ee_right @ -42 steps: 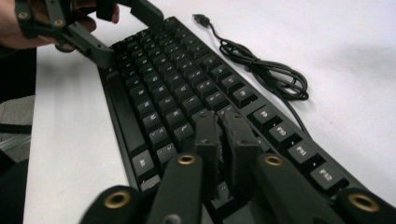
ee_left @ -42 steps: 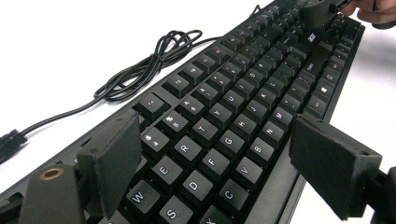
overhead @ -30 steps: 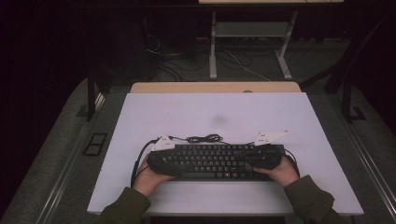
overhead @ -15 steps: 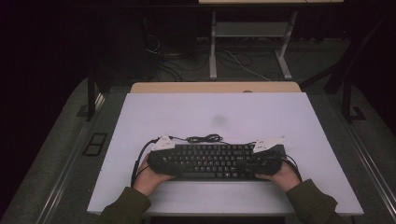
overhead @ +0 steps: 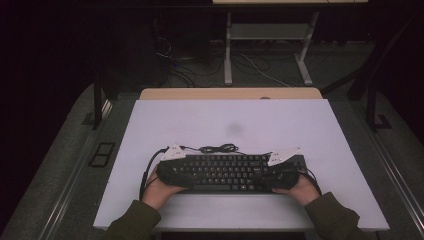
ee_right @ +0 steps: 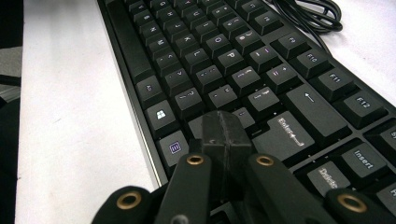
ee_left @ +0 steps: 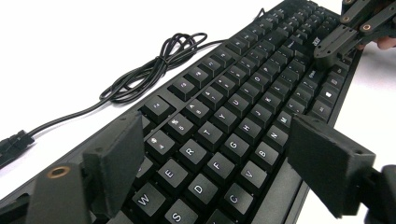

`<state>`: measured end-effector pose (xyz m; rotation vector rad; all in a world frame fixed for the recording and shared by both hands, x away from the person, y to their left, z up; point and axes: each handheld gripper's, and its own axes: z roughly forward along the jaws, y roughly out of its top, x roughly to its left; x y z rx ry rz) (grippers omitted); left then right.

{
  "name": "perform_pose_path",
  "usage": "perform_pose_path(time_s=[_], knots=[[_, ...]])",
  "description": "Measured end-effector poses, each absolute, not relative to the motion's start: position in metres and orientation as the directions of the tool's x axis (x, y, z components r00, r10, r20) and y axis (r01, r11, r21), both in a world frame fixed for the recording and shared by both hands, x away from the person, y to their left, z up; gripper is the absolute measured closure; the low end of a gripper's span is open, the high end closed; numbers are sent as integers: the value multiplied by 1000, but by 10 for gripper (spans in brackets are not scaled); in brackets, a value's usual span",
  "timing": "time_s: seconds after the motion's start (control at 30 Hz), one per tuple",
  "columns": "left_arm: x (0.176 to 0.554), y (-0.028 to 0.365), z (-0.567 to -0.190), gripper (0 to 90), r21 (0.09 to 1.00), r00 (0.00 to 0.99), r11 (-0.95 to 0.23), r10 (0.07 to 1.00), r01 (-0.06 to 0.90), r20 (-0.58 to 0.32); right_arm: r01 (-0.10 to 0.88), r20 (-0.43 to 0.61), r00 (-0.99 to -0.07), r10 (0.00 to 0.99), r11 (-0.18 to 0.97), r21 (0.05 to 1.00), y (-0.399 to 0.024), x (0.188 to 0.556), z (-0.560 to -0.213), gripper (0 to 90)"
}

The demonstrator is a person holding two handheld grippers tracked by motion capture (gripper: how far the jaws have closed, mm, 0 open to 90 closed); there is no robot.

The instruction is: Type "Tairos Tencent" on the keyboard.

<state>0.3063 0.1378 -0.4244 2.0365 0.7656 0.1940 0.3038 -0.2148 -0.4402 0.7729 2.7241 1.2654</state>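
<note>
Two hand-held grippers are working at a black keyboard on a white bench, seemingly pressing keys or steadying it.

Nearest the person, the left gripper (overhead: 172,167) is hovering over the keyboard's left end, its fingers (ee_left: 116,161) spread wide above the letter keys with nothing between them; they have just been closing a little. The right gripper (overhead: 280,172) is sitting over the right end, its fingers (ee_right: 226,135) pressed fully together with the tip at the keys beside Enter, holding nothing. The next move probably calls for careful aim at a single key. The keyboard (overhead: 230,172) is lying flat near the front edge of the bench (overhead: 225,120), its keys carrying pale lettering. Behind it, its cable (overhead: 217,148) is lying in loose loops.
</note>
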Motion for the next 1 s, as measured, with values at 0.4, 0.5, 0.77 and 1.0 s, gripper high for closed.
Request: perform_pose_path(time_s=[0.4, 0.5, 0.77, 1.0], knots=[[317, 130, -420, 661, 800, 804, -399, 570, 448, -166, 424, 172, -874, 454, 542, 726, -215, 304, -440, 894], [320, 128, -420, 776, 791, 807, -411, 566, 453, -169, 425, 172, -874, 455, 542, 725, -215, 304, -440, 894], [327, 116, -423, 890, 762, 820, -462, 552, 453, -153, 425, 170, -873, 456, 543, 725, -214, 304, -440, 894], [329, 113, -430, 891, 739, 816, -486, 560, 466, -146, 426, 171, -873, 456, 544, 724, -214, 304, -440, 894]])
